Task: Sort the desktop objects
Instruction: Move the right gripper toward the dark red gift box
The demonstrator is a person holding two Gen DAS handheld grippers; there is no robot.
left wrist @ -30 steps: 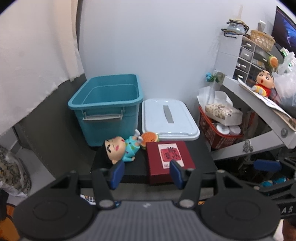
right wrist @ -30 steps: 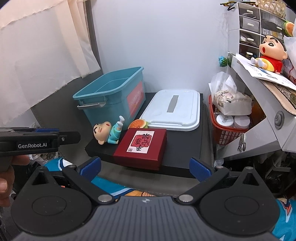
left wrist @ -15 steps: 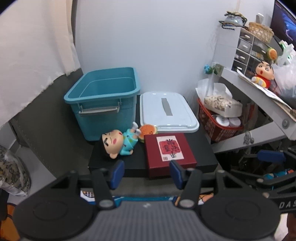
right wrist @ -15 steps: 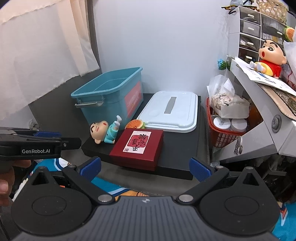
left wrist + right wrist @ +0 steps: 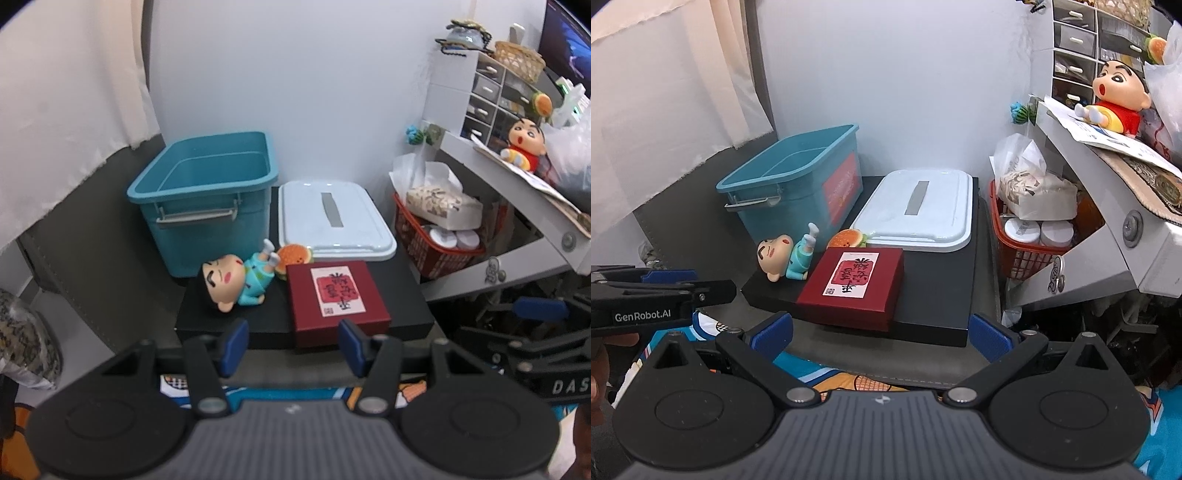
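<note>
On a black platform (image 5: 402,295) lie a red box (image 5: 334,299) with a white label, a cartoon boy figurine (image 5: 236,282) in blue pyjamas on its back, and a small burger toy (image 5: 293,254). Behind them stand an empty teal bin (image 5: 207,192) and its white lid (image 5: 332,218), flat. The same things show in the right wrist view: red box (image 5: 855,282), figurine (image 5: 785,256), burger toy (image 5: 847,238), bin (image 5: 798,177), lid (image 5: 919,208). My left gripper (image 5: 291,345) is open and empty, just short of the platform's front edge. My right gripper (image 5: 881,330) is wide open and empty, also in front.
A red basket (image 5: 428,243) with a tissue box and jars stands right of the platform. A white desk edge (image 5: 517,192) with a plush doll (image 5: 522,144) and drawers overhangs on the right. A curtain (image 5: 66,92) hangs on the left.
Both grippers have drawn back and up a little from the platform, so the objects look smaller and farther. Nothing on the platform has moved. Both grippers stay open.
</note>
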